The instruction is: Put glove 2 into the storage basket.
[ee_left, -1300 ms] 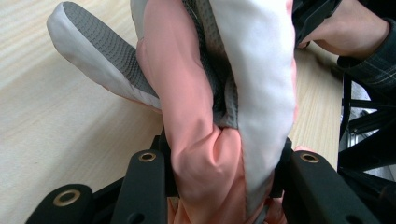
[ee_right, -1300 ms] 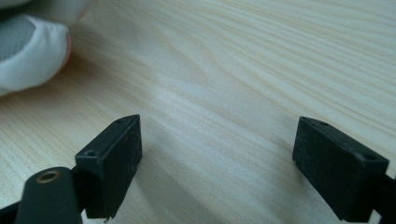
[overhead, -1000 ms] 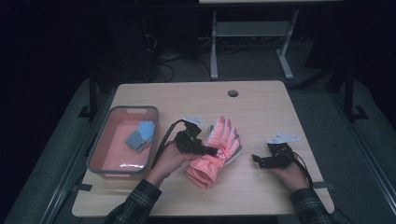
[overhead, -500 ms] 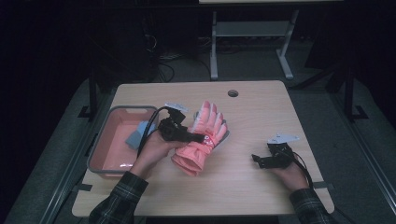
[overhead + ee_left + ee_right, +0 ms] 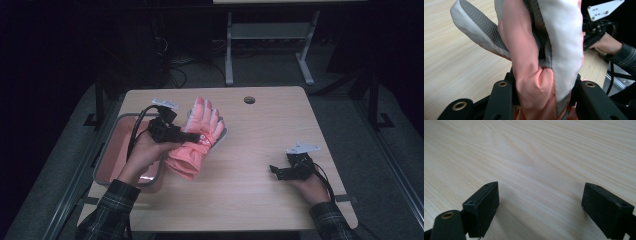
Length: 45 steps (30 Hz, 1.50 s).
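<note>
A salmon-pink winter glove [image 5: 200,125] with grey-and-white palm patches hangs above the table's left half, its fingers pointing up and away. My left gripper [image 5: 191,136] is shut on the glove's middle. In the left gripper view the glove [image 5: 536,50] is squeezed between the two black jaws of the left gripper [image 5: 544,87]. My right gripper [image 5: 276,172] rests low over the wood at the front right, open, with nothing between its jaws. The right gripper view shows the right gripper [image 5: 541,205] with bare tabletop between its jaws.
A shallow grey tray [image 5: 107,150] with a pink inside stands at the table's left edge, just left of the held glove. The wooden table [image 5: 260,135] has a round cable hole [image 5: 249,100] near its far edge. Dark floor, cables and a desk frame lie beyond.
My left gripper has carried the glove leftward and up, from the table's middle to the tray's right rim. The right gripper has stayed in place.
</note>
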Each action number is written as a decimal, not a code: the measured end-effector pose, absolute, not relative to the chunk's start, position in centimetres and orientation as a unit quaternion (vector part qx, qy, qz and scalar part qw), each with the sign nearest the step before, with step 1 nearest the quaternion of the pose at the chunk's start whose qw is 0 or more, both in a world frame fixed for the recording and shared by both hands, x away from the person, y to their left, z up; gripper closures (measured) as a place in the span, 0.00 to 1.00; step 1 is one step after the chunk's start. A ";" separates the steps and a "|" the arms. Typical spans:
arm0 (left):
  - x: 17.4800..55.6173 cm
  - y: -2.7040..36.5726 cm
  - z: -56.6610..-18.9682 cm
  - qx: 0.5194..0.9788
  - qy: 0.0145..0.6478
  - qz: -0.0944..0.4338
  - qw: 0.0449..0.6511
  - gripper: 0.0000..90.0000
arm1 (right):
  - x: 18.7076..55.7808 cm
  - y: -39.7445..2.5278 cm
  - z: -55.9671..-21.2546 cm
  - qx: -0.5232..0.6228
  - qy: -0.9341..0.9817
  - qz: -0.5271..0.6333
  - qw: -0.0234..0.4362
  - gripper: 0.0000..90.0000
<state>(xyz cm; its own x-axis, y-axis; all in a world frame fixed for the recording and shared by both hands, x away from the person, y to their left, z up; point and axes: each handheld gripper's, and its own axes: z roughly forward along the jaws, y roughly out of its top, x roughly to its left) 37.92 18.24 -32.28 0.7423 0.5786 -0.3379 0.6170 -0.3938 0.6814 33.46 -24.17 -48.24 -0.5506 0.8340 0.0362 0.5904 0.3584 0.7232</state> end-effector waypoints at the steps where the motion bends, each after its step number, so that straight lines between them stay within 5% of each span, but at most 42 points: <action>1: 37.9 18.7 -32.1 0.832 0.363 -0.019 0.419 0.68 | 33.5 -24.2 -48.2 0.442 0.806 0.354 0.172 0.15; 25: 38.3 29.4 -30.5 0.792 0.458 0.045 0.402 0.68 | 33.5 -24.2 -48.2 0.443 0.806 0.353 0.173 0.15; 45: 40.0 33.1 -37.2 0.777 0.529 0.034 0.339 0.66 | 33.5 -24.2 -48.2 0.445 0.805 0.352 0.174 0.15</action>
<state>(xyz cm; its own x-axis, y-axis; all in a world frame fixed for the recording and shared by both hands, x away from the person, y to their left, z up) 40.00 33.08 -37.19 0.4371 0.8457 -0.3062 0.7997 -0.2096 0.5626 33.49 -24.15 -48.24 -0.5439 0.8385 0.0340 0.5936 0.3558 0.7219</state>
